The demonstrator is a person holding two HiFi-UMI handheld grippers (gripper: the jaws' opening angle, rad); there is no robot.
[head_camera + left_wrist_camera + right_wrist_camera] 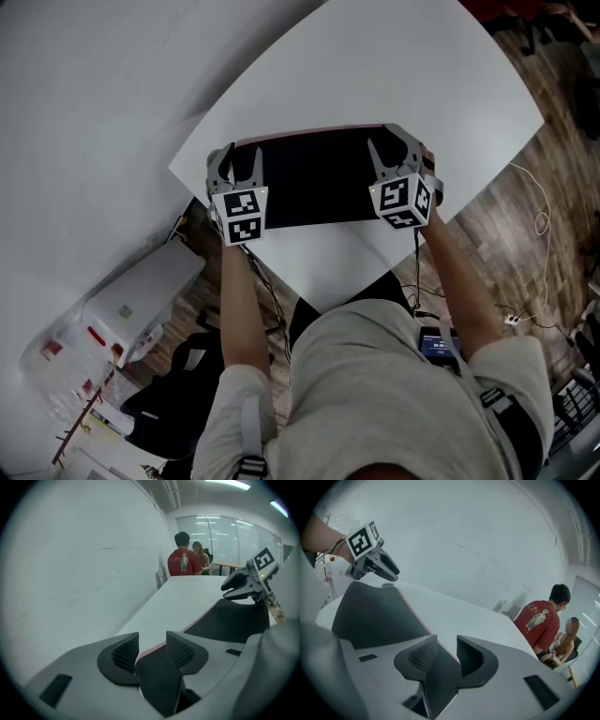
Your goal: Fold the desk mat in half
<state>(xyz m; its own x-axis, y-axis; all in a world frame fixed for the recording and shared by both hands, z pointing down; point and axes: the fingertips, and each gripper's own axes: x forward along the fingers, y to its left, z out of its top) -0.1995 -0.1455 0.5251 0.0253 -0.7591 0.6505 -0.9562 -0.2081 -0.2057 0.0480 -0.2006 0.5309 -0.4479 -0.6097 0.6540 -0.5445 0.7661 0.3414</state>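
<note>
Head view: black mat (pixel 319 178) lies flat on the white worktop (pixel 375 75); left gripper (pixel 239 167) and right gripper (pixel 389 150) are at its far corners.
Left gripper view: jaws apart, mat corner lies loose between them; two people (pixel 187 559) far behind.
Right gripper view: jaws apart, mat's pink edge (pixel 410 611) runs between them.

We hold left gripper (pixel 242 161) at 11 o'clock in head view, right gripper (pixel 389 150) at 1 o'clock. They sit level, well apart. Our left forearm (pixel 242 309) and right forearm (pixel 459 291) are bare, stretched forward. Each gripper's jaws point toward 12 o'clock. Both pairs stand apart, with desk mat (pixel 319 178) edge lying in each gap.
</note>
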